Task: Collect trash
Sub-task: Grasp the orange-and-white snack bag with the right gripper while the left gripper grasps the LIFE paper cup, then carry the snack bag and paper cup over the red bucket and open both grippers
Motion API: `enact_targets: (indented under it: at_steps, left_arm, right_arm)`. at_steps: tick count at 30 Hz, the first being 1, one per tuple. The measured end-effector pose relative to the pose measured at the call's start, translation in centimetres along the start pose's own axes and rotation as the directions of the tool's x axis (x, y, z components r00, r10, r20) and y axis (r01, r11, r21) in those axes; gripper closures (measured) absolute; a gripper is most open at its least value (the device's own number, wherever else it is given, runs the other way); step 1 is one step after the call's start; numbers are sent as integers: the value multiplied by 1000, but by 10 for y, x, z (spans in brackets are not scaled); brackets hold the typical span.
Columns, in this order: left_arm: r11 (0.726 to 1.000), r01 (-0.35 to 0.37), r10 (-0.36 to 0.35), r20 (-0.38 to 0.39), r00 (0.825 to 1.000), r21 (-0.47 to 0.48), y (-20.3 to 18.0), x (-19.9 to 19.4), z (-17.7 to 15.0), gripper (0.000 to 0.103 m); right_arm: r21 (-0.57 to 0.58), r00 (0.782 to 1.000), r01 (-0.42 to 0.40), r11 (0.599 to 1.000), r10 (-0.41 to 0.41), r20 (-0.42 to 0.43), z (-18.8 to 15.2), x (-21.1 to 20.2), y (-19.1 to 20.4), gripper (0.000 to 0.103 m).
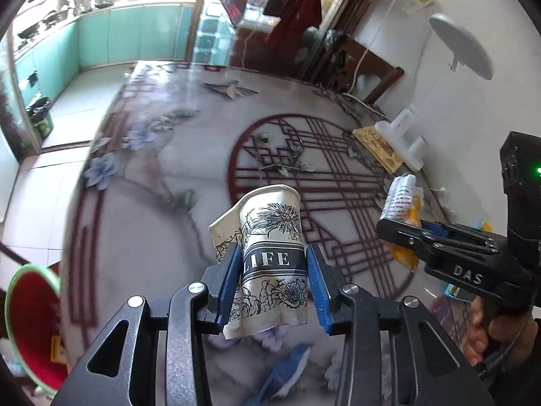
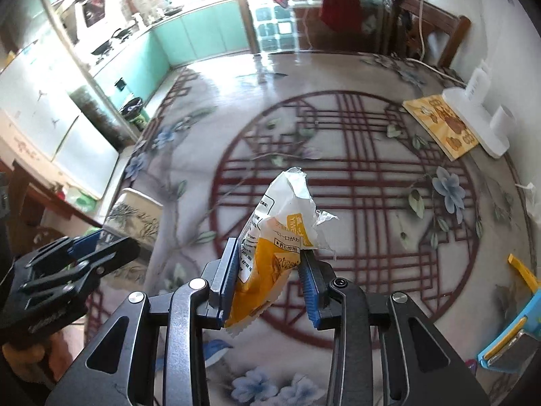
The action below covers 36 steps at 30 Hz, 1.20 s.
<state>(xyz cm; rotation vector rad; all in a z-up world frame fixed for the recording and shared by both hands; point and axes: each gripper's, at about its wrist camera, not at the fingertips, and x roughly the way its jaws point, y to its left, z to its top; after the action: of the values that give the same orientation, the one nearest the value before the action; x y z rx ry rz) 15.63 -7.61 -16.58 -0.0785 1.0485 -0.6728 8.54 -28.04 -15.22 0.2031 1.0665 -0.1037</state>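
The left gripper [image 1: 274, 264] has its jaws closed on a crushed paper cup [image 1: 270, 257] printed with black flowers, lifted clear above the patterned counter [image 1: 152, 223], its rim pointing away from the camera. The right gripper [image 2: 268, 277] clamps a crumpled yellow and white snack wrapper [image 2: 277, 237], also raised over the counter's red lattice circle. At the counter's far right edge lie a yellow booklet [image 2: 443, 125] and a white stand [image 2: 473, 115]. A red bin [image 1: 33, 324] with a green rim sits beyond the counter's near left edge.
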Motion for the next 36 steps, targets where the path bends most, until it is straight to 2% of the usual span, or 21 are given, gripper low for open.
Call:
enact_targets:
  at_steps: [10, 24, 36]
  left_arm:
    - [998, -46, 49, 60, 997, -49, 37, -57, -34, 65]
    - [993, -71, 79, 90, 993, -90, 77, -101, -58, 64]
    - [978, -115, 140, 134, 981, -175, 130, -141, -76, 64]
  right_arm:
    - [-66, 1000, -15, 998, 16, 6, -16, -10, 51, 70]
    - [-138, 1000, -25, 990, 26, 8, -27, -14, 107, 69]
    - [-223, 999, -45, 974, 48, 8, -29, -12, 164, 68]
